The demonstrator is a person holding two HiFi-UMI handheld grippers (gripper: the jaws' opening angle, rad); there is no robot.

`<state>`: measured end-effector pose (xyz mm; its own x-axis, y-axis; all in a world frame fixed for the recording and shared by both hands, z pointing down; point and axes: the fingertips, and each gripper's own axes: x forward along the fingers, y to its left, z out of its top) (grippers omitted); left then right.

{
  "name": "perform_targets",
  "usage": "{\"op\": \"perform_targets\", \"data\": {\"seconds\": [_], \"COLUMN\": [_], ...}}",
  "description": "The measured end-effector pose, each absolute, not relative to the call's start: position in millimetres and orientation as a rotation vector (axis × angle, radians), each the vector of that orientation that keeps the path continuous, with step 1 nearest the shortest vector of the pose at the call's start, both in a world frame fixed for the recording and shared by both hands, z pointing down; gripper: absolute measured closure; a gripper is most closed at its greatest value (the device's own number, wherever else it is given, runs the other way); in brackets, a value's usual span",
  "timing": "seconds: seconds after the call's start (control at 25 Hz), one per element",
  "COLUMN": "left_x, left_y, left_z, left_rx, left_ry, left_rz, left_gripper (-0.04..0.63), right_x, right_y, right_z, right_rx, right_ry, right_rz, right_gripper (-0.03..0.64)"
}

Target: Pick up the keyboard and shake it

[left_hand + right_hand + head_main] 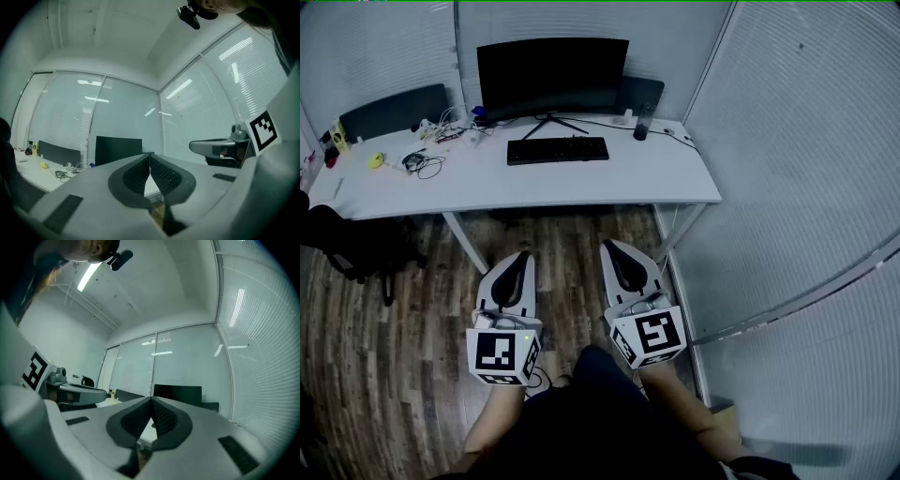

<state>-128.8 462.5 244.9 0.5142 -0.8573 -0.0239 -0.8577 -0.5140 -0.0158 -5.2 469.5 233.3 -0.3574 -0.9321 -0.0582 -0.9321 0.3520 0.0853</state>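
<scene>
Head view shows one keyboard (558, 150), black, flat and rectangular, lying on the white bench (628, 183) just in front of the single monitor (551, 77). Two grippers hang over the wooden floor, well short of it: left gripper (521, 259) and right gripper (610, 249), each with jaws closed on nothing.

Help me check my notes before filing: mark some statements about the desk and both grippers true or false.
The keyboard lies on the desk in front of the monitor. True.
The left gripper is shut on the keyboard. False: it is shut on nothing, held short of the desk.
The right gripper has its jaws together. True.
A dark bottle stands left of the keyboard. False: it stands to its right.
</scene>
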Motion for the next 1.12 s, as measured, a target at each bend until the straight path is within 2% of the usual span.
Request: {"op": "perform_targets", "data": {"seconds": [0.4, 0.44, 0.52, 0.56, 0.72, 0.84, 1.12], "left_x": [-121, -121, -119, -117, -105, -97, -82], "left_y": [388, 374, 345, 329, 266, 222, 141], "left_z": [275, 278, 281, 282, 292, 301, 307], "left_rx": [-2.751, -2.755, -2.765, -2.773, -2.791, -2.784, -2.707], "left_ry": [1.559, 1.569, 1.576, 1.573, 1.6, 1.65, 1.774], "left_rz": [0.01, 0.014, 0.026, 0.039, 0.054, 0.033, 0.037], "left_gripper": [0.56, 0.552, 0.475, 0.457, 0.444, 0.416, 0.416], "right_x": [20, 23, 29, 33, 48, 63, 90], "right_y": [386, 372, 341, 324, 254, 205, 109], "right_z": [273, 278, 286, 289, 307, 318, 336], "right_rx": [1.791, 1.787, 1.774, 1.762, 1.679, 1.639, 1.533], "right_ry": [-2.56, -2.561, -2.568, -2.572, -2.573, -2.576, -2.603], "right_rz": [-0.076, -0.06, -0.027, -0.013, 0.041, 0.068, 0.12], "right_gripper": [0.586, 0.584, 0.58, 0.57, 0.48, 0.471, 0.468]}}
